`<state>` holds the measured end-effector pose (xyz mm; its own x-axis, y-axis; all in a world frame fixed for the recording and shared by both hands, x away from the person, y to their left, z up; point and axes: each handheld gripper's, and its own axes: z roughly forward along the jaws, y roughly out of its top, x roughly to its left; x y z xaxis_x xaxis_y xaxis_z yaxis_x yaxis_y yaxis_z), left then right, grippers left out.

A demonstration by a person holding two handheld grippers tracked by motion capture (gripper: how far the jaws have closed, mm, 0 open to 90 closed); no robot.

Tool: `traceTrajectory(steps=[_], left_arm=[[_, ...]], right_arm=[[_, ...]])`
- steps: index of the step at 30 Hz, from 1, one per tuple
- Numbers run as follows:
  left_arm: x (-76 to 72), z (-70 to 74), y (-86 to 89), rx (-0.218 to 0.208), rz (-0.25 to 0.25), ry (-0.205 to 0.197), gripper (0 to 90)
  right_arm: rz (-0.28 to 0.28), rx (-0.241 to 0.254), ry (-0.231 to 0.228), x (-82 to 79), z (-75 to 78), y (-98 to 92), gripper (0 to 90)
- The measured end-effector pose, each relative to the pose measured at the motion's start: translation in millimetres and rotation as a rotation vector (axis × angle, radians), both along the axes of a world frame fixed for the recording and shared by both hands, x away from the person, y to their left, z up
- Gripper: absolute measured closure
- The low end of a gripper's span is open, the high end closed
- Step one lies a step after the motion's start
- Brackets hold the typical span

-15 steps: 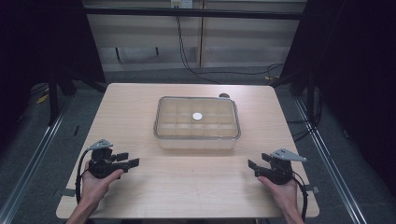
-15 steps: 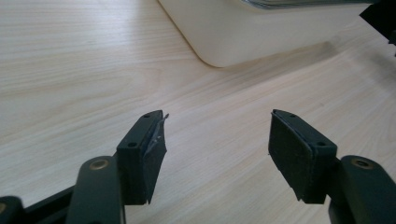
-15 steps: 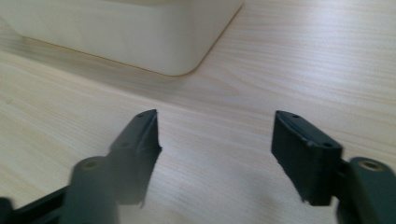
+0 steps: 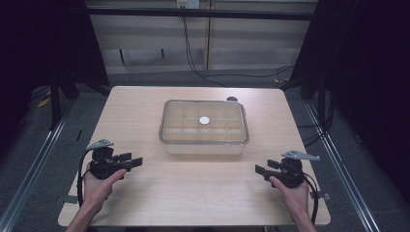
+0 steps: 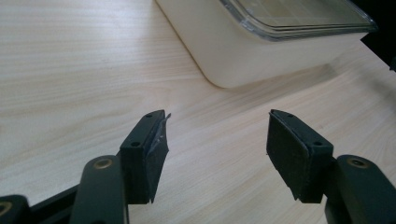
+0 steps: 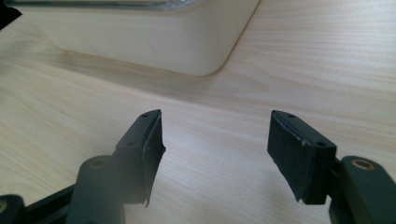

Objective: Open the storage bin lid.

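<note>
While my left gripper (image 4: pixel 136 162) and right gripper (image 4: pixel 261 171) rest low on the pale wooden table (image 4: pixel 145 116) — jaws wide apart, empty — the clear lidded plastic box (image 4: pixel 204 127) (compartmented) sits mid-table, between them.

Table (image 4: pixel 193 193): pale wood grain, matt. Box (image 5: pixel 261 51): cream plastic, smooth; lid (image 4: pixel 204 122) clear, glossy. Gripper pads (image 5: pixel 289 154): black, matt, rough.

- High view: dim, dark surroundings; counter (image 4: pixel 193 193) evenly lit from above.
- Gripper views: brighter, box (image 5: pixel 261 51) casts a soft shadow, near jaws slightly blurred.
</note>
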<state>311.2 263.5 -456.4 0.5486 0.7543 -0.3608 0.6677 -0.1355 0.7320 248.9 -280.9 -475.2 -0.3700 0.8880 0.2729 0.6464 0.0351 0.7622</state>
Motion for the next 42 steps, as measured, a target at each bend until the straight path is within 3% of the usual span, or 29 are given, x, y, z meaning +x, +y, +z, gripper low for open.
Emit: traceTrajectory(steps=[4, 7, 10, 13, 16, 25, 28, 31, 38, 41, 42], left_arm=[[2.3, 0.5, -3.8, 0.001, 0.004, 0.009, 37.1], [14.2, 2.7, -9.4, 0.021, -0.023, 0.01, 37.1], [19.5, 5.4, -10.0, -0.014, -0.018, 0.019, 37.2], [19.4, 8.0, -16.5, 0.086, -0.014, -0.008, 37.2], [23.2, 9.6, -23.6, 0.085, -0.054, 0.0, 37.1], [36.6, 21.7, -41.3, 0.054, -0.084, -0.017, 37.1], [42.8, 25.3, -43.5, 0.034, -0.09, -0.022, 41.3], [49.3, 30.1, -46.2, 0.024, -0.092, -0.032, 41.3], [59.7, 40.0, -50.6, 0.055, -0.1, -0.048, 39.1], [64.2, 47.2, -50.5, 0.023, -0.091, -0.062, 38.6], [65.9, 49.1, -50.5, 0.051, -0.085, -0.072, 38.6]], right_arm=[[0.023, 0.007, -0.007, 5.3, 7.6, 1.3, 34.6], [0.04, -0.009, -0.003, 12.0, 12.5, 4.3, 33.7], [0.048, 0.008, -0.015, 18.6, 18.7, 5.9, 33.7], [0.067, 0.016, -0.003, 27.1, 23.0, 8.2, 33.7], [0.076, 0.026, -0.001, 35.4, 27.2, 9.6, 34.2], [0.115, 0.03, -0.009, 53.3, 42.9, 18.3, 33.5], [0.131, 0.035, 0.0, 59.3, 45.9, 20.3, 32.6], [0.124, 0.029, -0.004, 65.0, 49.4, 21.9, 31.6], [0.12, 0.026, -0.005, 83.6, 59.2, 19.7, 26.9], [0.112, 0.016, -0.017, 95.9, 64.1, 19.7, 24.8], [0.124, 0.02, -0.009, 99.2, 65.0, 19.1, 25.0]])
